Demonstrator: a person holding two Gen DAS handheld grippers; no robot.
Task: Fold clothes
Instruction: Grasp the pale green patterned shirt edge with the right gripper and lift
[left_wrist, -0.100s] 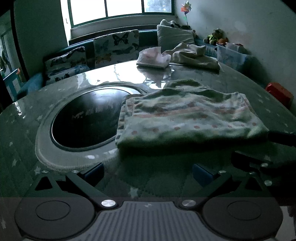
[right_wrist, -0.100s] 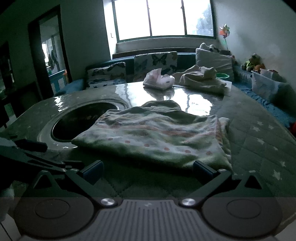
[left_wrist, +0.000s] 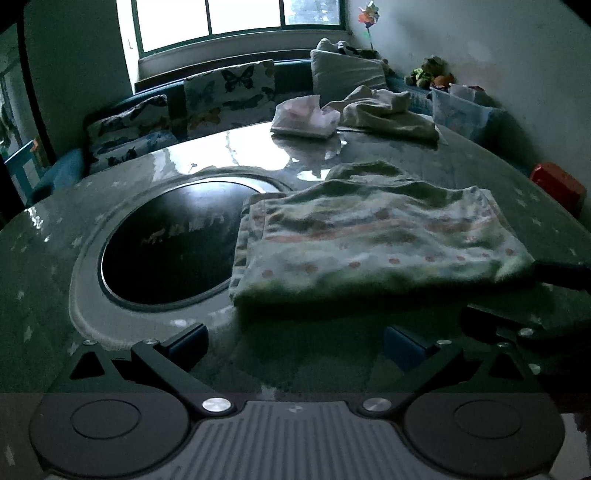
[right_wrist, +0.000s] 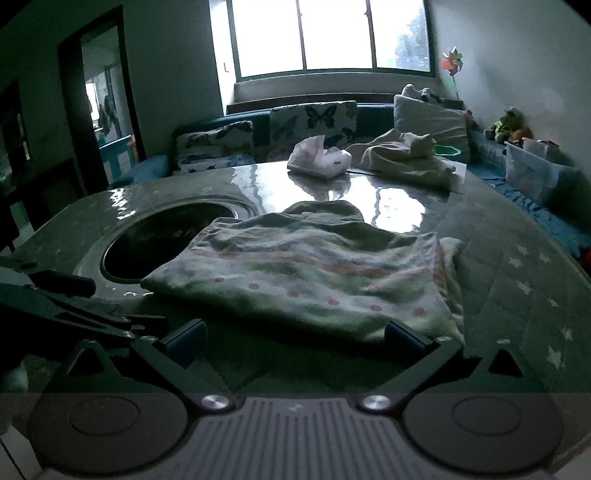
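One folded dotted garment (right_wrist: 306, 280); one crumpled cream cloth (right_wrist: 406, 157); one tissue pack (right_wrist: 319, 158); two butterfly cushions (right_wrist: 314, 118); one round dark inset (left_wrist: 166, 243); two grippers (left_wrist: 295, 343).

Both tools (left_wrist: 295, 345) (right_wrist: 295, 341) agape, empty, side by side.

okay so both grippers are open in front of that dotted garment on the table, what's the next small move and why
Probably ease both grippers forward to the garment's near edge and close on it. The dotted garment lies flat, apparently already folded over, with its near edge just ahead of the open right gripper and the open left gripper. Neither holds any cloth, so another fold likely needs a grasp first.
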